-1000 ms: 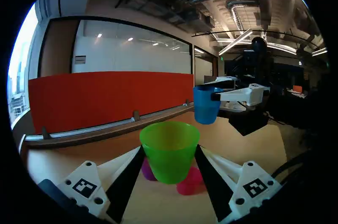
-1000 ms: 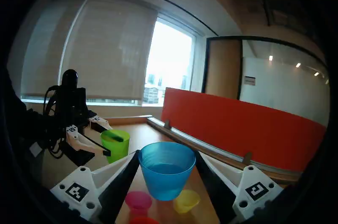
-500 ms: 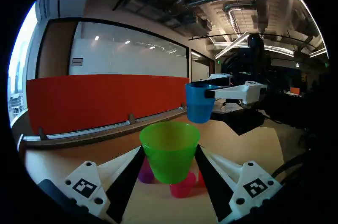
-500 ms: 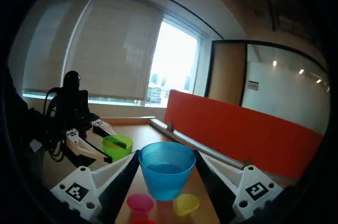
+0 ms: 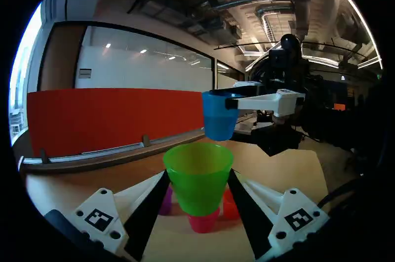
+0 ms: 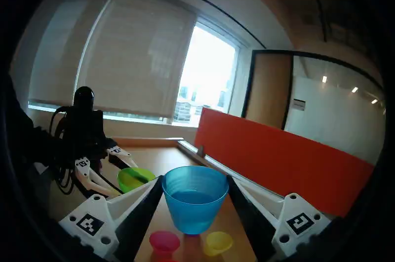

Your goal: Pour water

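In the left gripper view my left gripper point(image 5: 198, 183) is shut on a green cup point(image 5: 198, 175), held upright above the wooden table point(image 5: 276, 168). Farther off, up and to the right, my right gripper point(image 5: 224, 105) holds a blue cup point(image 5: 219, 116) above the green one. In the right gripper view my right gripper point(image 6: 195, 202) is shut on that blue cup point(image 6: 195, 207), upright with water in it. The left gripper point(image 6: 129, 176) with the green cup point(image 6: 133, 179) is lower left there.
Small cups stand on the table below: a pink one point(image 5: 202, 222), a red one point(image 5: 229, 207) and a purple one point(image 5: 166, 201); in the right gripper view a pink cup point(image 6: 164, 242) and a yellow cup point(image 6: 218, 242). An orange partition point(image 5: 108, 116) borders the table's far side.
The blue cup has risen and moved left, closer over the green cup. In the right gripper view the green cup has dropped lower in the picture. Both cups stay upright.
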Available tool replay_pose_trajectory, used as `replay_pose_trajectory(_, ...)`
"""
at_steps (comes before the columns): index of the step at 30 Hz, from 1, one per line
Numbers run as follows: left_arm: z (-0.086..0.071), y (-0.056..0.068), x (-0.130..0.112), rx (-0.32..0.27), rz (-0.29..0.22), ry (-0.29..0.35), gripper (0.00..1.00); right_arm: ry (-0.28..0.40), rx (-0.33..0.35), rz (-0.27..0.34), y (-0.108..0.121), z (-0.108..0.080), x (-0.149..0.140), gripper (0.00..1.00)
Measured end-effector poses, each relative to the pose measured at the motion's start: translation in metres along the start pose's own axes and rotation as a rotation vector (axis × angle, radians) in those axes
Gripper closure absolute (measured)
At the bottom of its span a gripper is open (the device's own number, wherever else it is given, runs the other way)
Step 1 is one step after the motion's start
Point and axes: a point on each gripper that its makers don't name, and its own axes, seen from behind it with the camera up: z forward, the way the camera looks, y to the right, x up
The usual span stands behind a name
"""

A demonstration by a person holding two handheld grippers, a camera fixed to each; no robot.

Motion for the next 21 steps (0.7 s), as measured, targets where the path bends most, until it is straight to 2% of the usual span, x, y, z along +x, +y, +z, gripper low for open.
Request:
replay_pose_trajectory(14,0.004,0.007,0.002,-0.013,-0.022,0.021,0.17,0.004,0.012,-0.025,-0.003,0.004,0.007,0.06)
replay_pose_trajectory(21,0.006,0.015,-0.001,-0.035,-0.003,0.013,0.16,0.004,0.014,-0.044,-0.004,0.005,0.009,0.06)
